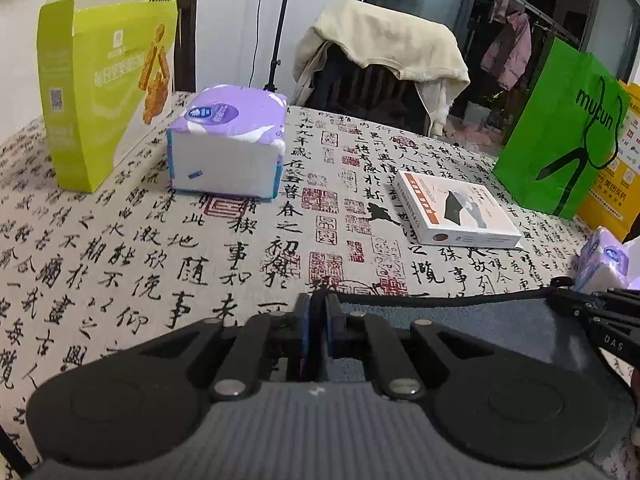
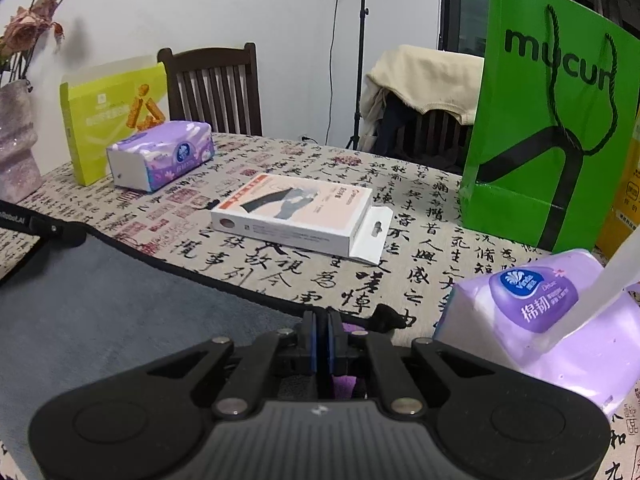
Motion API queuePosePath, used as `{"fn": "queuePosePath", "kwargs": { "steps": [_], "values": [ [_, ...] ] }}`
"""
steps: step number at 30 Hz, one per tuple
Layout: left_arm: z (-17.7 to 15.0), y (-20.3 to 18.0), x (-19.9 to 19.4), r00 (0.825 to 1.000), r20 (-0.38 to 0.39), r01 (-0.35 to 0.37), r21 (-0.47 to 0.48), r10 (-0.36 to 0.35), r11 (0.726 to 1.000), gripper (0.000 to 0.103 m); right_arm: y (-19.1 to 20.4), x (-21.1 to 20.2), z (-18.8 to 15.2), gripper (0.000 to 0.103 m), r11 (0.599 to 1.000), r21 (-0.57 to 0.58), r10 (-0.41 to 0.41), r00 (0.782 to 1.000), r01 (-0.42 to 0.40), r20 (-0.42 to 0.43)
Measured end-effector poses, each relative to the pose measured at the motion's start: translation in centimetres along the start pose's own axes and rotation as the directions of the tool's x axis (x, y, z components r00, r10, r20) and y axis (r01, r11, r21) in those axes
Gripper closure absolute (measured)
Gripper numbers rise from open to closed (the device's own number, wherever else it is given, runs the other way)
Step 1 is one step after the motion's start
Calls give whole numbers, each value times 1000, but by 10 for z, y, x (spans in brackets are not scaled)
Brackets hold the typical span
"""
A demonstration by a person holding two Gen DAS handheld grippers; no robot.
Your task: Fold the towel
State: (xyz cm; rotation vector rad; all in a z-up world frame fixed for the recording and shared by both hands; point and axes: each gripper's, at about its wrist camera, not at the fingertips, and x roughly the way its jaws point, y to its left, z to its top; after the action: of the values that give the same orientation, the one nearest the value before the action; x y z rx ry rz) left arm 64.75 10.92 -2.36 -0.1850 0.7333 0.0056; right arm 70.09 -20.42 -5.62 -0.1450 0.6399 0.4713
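The towel (image 1: 460, 320) is a soft grey terry sheet edged in black piping, spread low in the frame between the two claws. The left gripper (image 1: 318, 312), matte black plastic with blue pads, is clenched on the towel's dark hem at lower centre. The right gripper (image 2: 322, 326) is likewise pinched tight on the hem at the towel's far corner, lower centre of its view. The tablecloth (image 1: 160, 240) is coarse beige cloth printed with black calligraphy and red seals. Two glossy purple tissue packs show: one (image 2: 160, 156) at upper left, one (image 2: 560, 312) at lower right. One flat white carton (image 2: 292, 210) lies mid-frame; one stiff green paper bag (image 2: 552, 128) stands upper right.
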Motion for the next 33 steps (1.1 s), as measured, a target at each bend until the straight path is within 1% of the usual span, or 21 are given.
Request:
{"fn": "queuePosePath", "kwargs": {
  "steps": [1,2,3,4,5,6,7,8,9,10,11,12,13,16,18,27,33],
  "values": [
    [-1,0,0,1000,7,-5,7,5,1000,88,-1,1,-1,94,1000,3,-6,1000,6,3],
    [-1,0,0,1000,10,-14,9,14,1000,78,-1,2,-1,91,1000,3,-18,1000,18,10],
    [-2,1,-1,1000,12,-19,8,19,1000,71,-1,1,-1,85,1000,-2,-29,999,29,21],
    [-3,2,-2,1000,19,-23,8,23,1000,58,-1,1,-1,76,999,-5,-39,999,39,24],
    [-3,3,-4,999,26,-28,12,28,1000,47,-1,1,0,70,999,-6,-52,998,52,28],
    [-4,3,-7,999,35,-36,16,35,999,42,-2,-1,0,56,998,-1,-60,997,60,40],
    [-4,4,-10,998,43,-43,21,42,999,29,-3,-3,1,48,999,5,-52,997,52,51],
    [-4,4,-12,997,50,-52,25,50,998,15,-4,-6,2,45,999,15,-40,998,39,55],
    [-4,4,-15,997,56,-60,29,58,998,11,-3,-8,3,38,999,23,-30,998,29,57],
    [-4,4,-19,996,65,-67,36,64,997,8,-2,-10,3,29,999,25,-25,998,24,61],
    [-4,4,-22,996,69,-67,44,64,997,4,0,-12,4,22,1000,23,-22,998,21,64],
    [-5,4,-24,996,69,-68,51,64,996,1,2,-15,4,12,1000,20,-21,997,20,70],
    [-6,4,-26,995,73,-72,58,67,996,0,4,-17,4,10,1000,14,-19,997,18,77],
    [-10,2,-32,995,75,-76,76,70,994,0,8,-25,2,8,1000,12,-9,996,8,90],
    [-13,2,-38,994,79,-76,79,70,994,0,9,-32,1,3,1000,25,-7,995,5,102],
    [-26,-2,-78,990,124,-71,61,63,996,0,19,-73,-9,2,999,35,-18,989,13,150],
    [-42,-8,-109,990,131,-67,57,59,996,0,34,-105,-17,2,1000,22,-23,985,20,173]
  ]
}}
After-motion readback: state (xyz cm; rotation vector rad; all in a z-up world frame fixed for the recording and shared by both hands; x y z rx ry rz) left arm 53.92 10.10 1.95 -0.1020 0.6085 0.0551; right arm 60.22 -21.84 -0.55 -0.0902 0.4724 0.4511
